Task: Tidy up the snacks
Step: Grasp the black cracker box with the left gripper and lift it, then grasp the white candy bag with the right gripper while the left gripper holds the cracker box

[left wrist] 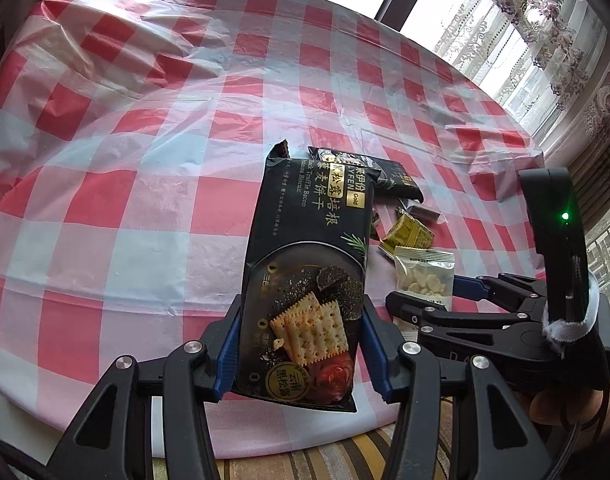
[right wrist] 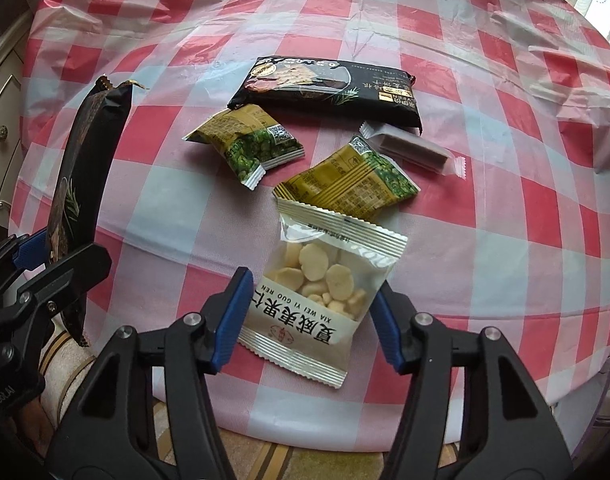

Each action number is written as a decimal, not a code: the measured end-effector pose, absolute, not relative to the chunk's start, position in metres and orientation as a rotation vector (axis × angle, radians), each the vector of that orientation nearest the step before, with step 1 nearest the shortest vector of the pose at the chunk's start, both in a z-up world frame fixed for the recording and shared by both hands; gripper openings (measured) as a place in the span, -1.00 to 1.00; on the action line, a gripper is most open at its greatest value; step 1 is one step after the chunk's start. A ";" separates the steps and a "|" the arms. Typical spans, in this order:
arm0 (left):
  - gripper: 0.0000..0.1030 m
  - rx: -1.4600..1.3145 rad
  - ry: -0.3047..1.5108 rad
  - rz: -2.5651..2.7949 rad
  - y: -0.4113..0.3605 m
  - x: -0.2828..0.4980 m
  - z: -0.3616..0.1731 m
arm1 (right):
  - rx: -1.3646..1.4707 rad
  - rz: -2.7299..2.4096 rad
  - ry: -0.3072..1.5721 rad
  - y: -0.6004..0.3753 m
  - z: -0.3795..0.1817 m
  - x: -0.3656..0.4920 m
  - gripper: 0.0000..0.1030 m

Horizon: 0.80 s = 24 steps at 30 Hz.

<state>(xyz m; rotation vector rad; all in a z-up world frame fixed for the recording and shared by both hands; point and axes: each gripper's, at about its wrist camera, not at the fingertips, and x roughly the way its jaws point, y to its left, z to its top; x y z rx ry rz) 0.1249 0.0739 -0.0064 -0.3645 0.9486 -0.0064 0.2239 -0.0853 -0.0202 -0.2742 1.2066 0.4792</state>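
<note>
With the task being to sort the snacks, the step in hand looks like picking up the clear nut packet (right wrist: 325, 292), which lies low in the middle of the right wrist view on the checked desk (right wrist: 485, 240), its top edge just overlapping a green pea packet (right wrist: 349, 184). To do it well, I would squeeze only until the film stops slipping, since the nuts inside could crack, and lift straight up so the overlapped pea packet is not dragged along; keeping the packet level should stop the loose contents sliding to one end. The right claw (right wrist: 309, 320) sits partly spread around the nut packet's lower half, its blue pads (right wrist: 231, 320) at the packet's two side edges; the left pad appears to touch the film, but whether both press firmly enough to hold it I cannot tell. The left claw (left wrist: 301, 344) is pinching the black cracker pack (left wrist: 309, 264) by its lower end, both pads tight on its sides, the pack raised off the desk in the centre of the left wrist view. A second cracker pack (right wrist: 329, 92), another pea packet (right wrist: 249, 144) and a small brown bar (right wrist: 413, 150) lie in the upper middle, near one another.
</note>
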 end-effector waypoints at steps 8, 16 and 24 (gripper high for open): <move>0.03 -0.334 0.951 -0.006 0.064 0.124 0.000 | -0.207 0.509 1.210 -0.122 -0.013 0.219 -0.09; 0.03 -0.307 0.965 -0.033 0.043 0.128 0.007 | -0.149 0.506 1.177 -0.154 0.002 0.217 -0.11; 0.03 -0.259 0.977 -0.089 0.004 0.138 0.014 | -0.095 0.468 1.144 -0.188 0.010 0.217 -0.11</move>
